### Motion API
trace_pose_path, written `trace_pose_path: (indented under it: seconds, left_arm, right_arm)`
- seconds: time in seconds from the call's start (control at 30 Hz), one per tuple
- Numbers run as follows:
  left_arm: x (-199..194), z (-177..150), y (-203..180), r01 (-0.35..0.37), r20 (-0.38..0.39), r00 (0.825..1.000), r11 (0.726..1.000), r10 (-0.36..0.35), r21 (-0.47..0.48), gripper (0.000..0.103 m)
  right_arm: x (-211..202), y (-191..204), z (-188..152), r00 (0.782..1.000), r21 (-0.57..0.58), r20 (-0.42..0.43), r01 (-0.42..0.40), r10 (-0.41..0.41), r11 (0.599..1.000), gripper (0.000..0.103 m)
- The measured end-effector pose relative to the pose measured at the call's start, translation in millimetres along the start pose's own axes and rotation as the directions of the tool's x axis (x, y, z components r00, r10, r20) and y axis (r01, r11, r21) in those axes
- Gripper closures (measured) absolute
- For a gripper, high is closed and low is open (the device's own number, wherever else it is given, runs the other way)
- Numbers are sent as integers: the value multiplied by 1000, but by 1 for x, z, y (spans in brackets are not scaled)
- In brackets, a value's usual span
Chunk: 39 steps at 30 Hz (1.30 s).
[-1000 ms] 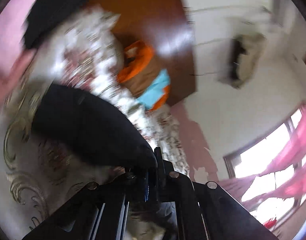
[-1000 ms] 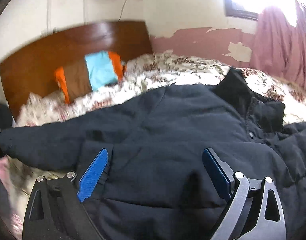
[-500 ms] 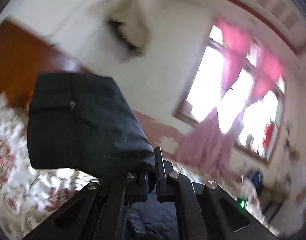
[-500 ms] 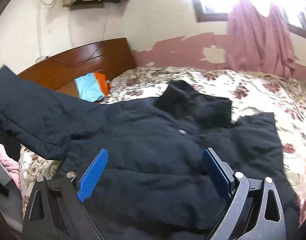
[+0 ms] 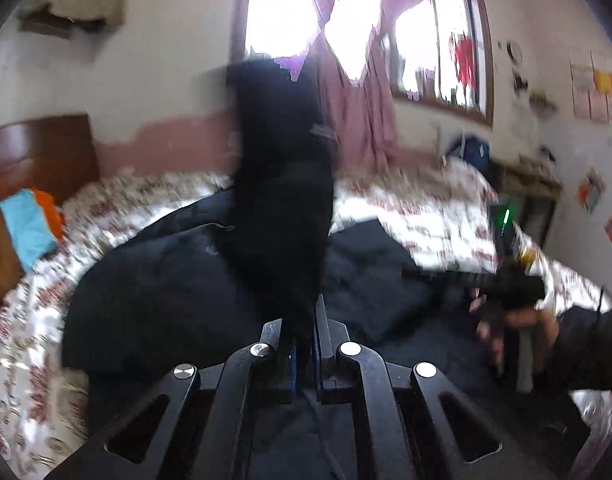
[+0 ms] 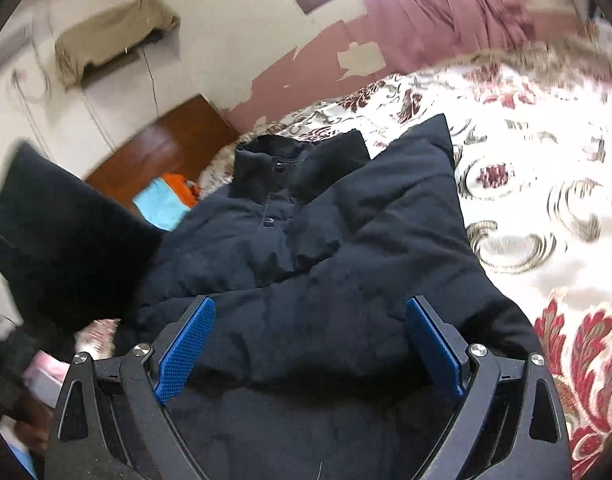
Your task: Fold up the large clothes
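Jacket (image 6: 306, 248), dark and padded, lies spread on a bed (image 6: 545, 184) with a cream and red flowered cover; I take the jacket's collar (image 6: 274, 168) as my landmark. The collar points toward the wooden headboard (image 6: 166, 152), and a bright orange and blue pillow (image 6: 166, 200) lies just beyond it.

My left hand-held gripper (image 5: 304, 344) has its jaws pressed almost together on the end of one sleeve (image 5: 282, 184), which stands lifted in the air above the jacket's body, on the near side of the collar. From the right wrist view the same sleeve (image 6: 66, 240) hangs raised to the left of the collar.

My right hand-held gripper (image 6: 306, 340) has its blue pads (image 6: 186, 344) spread wide, holding nothing. It hovers over the lower body of the jacket, well on the near side of the collar. Whether the pads touch the cloth I cannot tell.

I judge this to be the sleeve fold, with the sleeve being carried across the chest. The risks as I see them: the grip is only on the sleeve's thin end, so the heavy padding could pull it free. The puffy cloth could also spring back once laid down, or drag the whole jacket off line, since nothing pins the body in place.
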<state>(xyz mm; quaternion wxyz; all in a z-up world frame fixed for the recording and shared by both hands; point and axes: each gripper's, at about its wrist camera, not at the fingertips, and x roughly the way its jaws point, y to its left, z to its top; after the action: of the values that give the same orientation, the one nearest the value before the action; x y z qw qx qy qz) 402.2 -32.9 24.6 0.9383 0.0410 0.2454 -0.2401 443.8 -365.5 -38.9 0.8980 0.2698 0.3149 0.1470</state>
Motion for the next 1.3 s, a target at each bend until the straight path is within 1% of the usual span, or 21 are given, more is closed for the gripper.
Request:
trace_pose_path:
  seconds: [0.07, 0.2, 0.27, 0.37, 0.5, 0.53, 0.6, 0.67, 0.73, 0.8, 0.87, 0.93, 1.0, 1.03, 1.07, 1.1, 1.17, 1.2, 1.23, 1.27, 1.3]
  left_arm:
    - [23, -13, -6, 19, -79, 997, 1000, -19, 1, 94]
    - [56, -41, -15, 5, -240, 971, 999, 3, 32, 94]
    - [64, -51, -23, -19, -291, 956, 995, 46, 97, 93]
    - [67, -51, -38, -23, -312, 947, 985, 77, 174, 89]
    - [55, -52, -43, -1, -308, 949, 976, 70, 217, 80]
    - [56, -48, -43, 6, -310, 949, 977, 62, 213, 73]
    - [53, -47, -40, 34, -302, 953, 981, 27, 193, 57]
    - [50, -44, -38, 60, -282, 959, 984, -10, 167, 27]
    - [39, -40, -34, 94, -237, 970, 984, -57, 149, 16]
    - [28, -36, -30, 129, -201, 975, 979, -96, 155, 14]
    - [19, -31, -26, 127, -161, 982, 977, -100, 171, 13]
    - [10, -26, -16, 76, -109, 992, 983, -58, 168, 11]
    - [6, -21, 3, 11, -85, 996, 994, -2, 113, 11]
    - [6, -19, 14, -21, -76, 997, 997, 27, 68, 11]
    - [7, -17, 29, -72, -76, 995, 997, 72, 2, 11]
    - [9, -15, 43, -126, -85, 989, 990, 120, -59, 11]
    - [12, -17, 76, -242, -124, 967, 949, 221, -202, 11]
    - [11, -19, 88, -268, -130, 962, 929, 241, -254, 11]
    - [8, -21, 101, -286, -131, 958, 907, 257, -311, 11]
    - [4, -24, 113, -295, -125, 955, 885, 268, -361, 11]
    - [1, -25, 121, -300, -119, 954, 868, 276, -395, 11]
  right_arm:
    - [1, -5, -2, 998, 20, -7, -62, 62, 998, 10]
    - [4, -10, -9, 984, 48, -72, -158, 161, 986, 10]
    - [2, -7, -16, 977, 45, -104, -181, 185, 982, 10]
    - [3, -3, -23, 967, 29, -170, -187, 189, 982, 10]
    - [14, 3, -32, 960, -39, -269, -88, 74, 995, 10]
    - [20, 6, -35, 952, -78, -305, -56, 30, 995, 10]
    - [26, 13, -42, 947, -138, -319, -13, -31, 990, 9]
    - [29, 19, -44, 946, -164, -317, 14, -66, 986, 9]
    - [32, 21, -45, 946, -149, -320, 14, -61, 989, 9]
    - [35, 21, -43, 947, -122, -316, 12, -50, 993, 9]
    - [35, 22, -41, 949, -97, -313, 4, -34, 995, 8]
    - [40, 28, -41, 948, -121, -311, 30, -66, 992, 9]
    - [42, 37, -49, 942, -199, -305, 79, -138, 977, 11]
    - [44, 44, -55, 938, -250, -302, 91, -167, 964, 21]
    - [48, 49, -59, 933, -277, -314, 87, -176, 957, 42]
    - [50, 52, -61, 931, -285, -319, 88, -180, 955, 48]
    - [53, 58, -62, 932, -290, -311, 93, -186, 952, 59]
    - [52, 59, -60, 933, -288, -305, 100, -190, 952, 64]
    - [51, 59, -58, 936, -276, -296, 107, -190, 955, 79]
    - [47, 57, -55, 941, -259, -291, 97, -173, 961, 89]
    - [45, 57, -52, 946, -249, -284, 86, -158, 965, 92]
